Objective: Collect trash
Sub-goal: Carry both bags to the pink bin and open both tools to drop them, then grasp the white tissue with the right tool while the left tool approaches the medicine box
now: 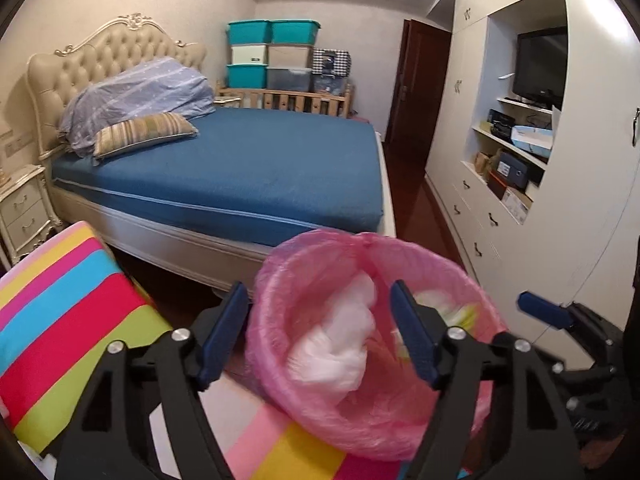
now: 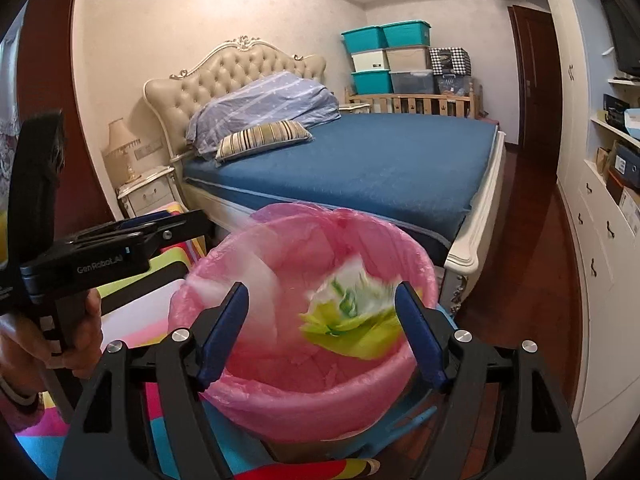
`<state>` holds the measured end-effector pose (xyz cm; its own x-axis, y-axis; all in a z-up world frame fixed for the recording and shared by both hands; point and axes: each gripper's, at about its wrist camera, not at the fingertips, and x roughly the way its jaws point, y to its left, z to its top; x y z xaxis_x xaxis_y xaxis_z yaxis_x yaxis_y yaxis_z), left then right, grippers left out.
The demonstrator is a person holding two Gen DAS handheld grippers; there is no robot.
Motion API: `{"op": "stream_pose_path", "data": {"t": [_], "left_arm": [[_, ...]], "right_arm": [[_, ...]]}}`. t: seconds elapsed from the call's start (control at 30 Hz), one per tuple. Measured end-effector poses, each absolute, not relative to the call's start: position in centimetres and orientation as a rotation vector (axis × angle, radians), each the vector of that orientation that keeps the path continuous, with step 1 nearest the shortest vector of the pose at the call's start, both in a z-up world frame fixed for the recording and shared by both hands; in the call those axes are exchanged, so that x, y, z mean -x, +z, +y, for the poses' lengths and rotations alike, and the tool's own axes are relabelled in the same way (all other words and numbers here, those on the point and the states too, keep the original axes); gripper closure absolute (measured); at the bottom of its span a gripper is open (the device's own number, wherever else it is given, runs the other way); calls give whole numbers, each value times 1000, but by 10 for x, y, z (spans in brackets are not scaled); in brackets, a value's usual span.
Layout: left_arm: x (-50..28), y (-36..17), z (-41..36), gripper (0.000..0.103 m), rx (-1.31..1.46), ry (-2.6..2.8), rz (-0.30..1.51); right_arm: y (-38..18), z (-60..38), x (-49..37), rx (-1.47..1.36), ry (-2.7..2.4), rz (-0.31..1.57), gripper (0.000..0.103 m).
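Note:
A trash bin lined with a pink plastic bag stands on the floor just below both grippers. In the left wrist view white crumpled trash lies inside it. In the right wrist view a yellow-green and white wrapper, blurred, is in the air over the bin between the open fingers. My left gripper is open and empty above the bin; it also shows in the right wrist view. My right gripper is open above the bin; one of its fingertips shows in the left wrist view.
A bed with a blue mattress stands behind the bin. A rainbow-striped cushion lies at the left. A white wardrobe wall with shelves and drawers lines the right. A bedside cabinet stands by the headboard.

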<state>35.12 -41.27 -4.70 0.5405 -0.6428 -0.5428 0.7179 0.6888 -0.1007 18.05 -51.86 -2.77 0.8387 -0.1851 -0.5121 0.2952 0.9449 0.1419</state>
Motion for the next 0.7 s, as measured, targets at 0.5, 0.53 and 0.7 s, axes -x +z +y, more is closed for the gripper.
{"op": "stream_pose_path", "data": {"t": [0.5,0.53,0.7], "left_arm": [[-271,-10,-260,5,-62,-648,484],[-265,-8,-250,5,-69,-632,471],[-237,-7,-176,5,-97,-515,439]], "right_arm": [[-11,-425,-160,-226,-107,482,29],[-10,-418,-162,-228,-93,487,27],[-12,-361,-171,-204,-5,523,24]]}}
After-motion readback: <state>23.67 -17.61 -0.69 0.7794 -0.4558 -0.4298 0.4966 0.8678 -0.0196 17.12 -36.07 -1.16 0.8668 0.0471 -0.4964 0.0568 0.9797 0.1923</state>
